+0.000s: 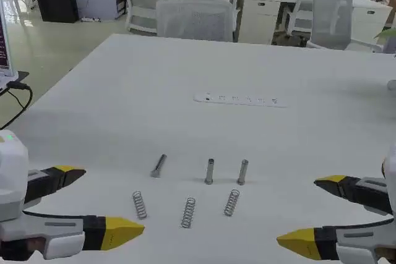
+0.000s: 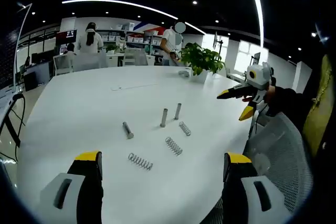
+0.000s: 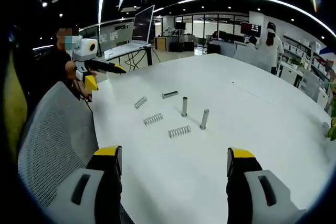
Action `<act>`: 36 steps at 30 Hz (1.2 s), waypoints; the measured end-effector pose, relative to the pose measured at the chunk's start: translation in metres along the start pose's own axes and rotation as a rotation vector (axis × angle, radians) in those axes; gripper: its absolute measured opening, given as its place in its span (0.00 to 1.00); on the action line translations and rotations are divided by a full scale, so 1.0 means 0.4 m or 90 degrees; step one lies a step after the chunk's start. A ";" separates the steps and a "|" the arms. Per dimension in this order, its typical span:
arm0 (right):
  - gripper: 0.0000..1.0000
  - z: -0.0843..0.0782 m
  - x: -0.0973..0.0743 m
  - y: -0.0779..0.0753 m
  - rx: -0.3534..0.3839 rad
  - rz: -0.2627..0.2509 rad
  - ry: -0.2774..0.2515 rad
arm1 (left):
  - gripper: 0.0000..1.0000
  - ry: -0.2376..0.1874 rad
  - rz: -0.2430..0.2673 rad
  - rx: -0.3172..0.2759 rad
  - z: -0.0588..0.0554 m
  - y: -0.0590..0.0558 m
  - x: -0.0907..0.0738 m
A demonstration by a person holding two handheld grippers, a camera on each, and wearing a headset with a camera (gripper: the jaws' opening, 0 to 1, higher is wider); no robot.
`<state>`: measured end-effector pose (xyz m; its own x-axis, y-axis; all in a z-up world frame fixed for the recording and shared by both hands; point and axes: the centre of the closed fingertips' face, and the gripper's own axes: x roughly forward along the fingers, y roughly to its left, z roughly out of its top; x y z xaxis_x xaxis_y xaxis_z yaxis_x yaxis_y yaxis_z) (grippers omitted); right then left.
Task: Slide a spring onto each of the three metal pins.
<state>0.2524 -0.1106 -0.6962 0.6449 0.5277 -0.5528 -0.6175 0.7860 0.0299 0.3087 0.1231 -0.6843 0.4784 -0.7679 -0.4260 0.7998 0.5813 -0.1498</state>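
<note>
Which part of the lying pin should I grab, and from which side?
Probably grip the lying pin mid-shaft, jaws across its width, coming down from above with the left gripper: it lies flat on the table, nearest that gripper, its shaft bare.

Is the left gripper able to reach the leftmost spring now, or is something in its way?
Probably yes. The left gripper is open, and the leftmost spring lies just ahead of its fingers with only bare table between them; the lying pin is farther off.
</note>
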 end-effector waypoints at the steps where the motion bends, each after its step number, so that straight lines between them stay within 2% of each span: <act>1: 0.81 0.000 0.000 0.001 0.000 0.001 0.000 | 0.93 0.000 0.000 0.000 0.000 0.000 0.000; 36: 0.80 0.004 0.004 0.003 -0.003 0.005 0.002 | 0.92 -0.004 0.002 -0.002 0.004 0.005 -0.005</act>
<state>0.2534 -0.1081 -0.6956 0.6389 0.5322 -0.5555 -0.6245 0.7805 0.0295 0.3100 0.1255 -0.6822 0.4832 -0.7678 -0.4208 0.7974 0.5844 -0.1506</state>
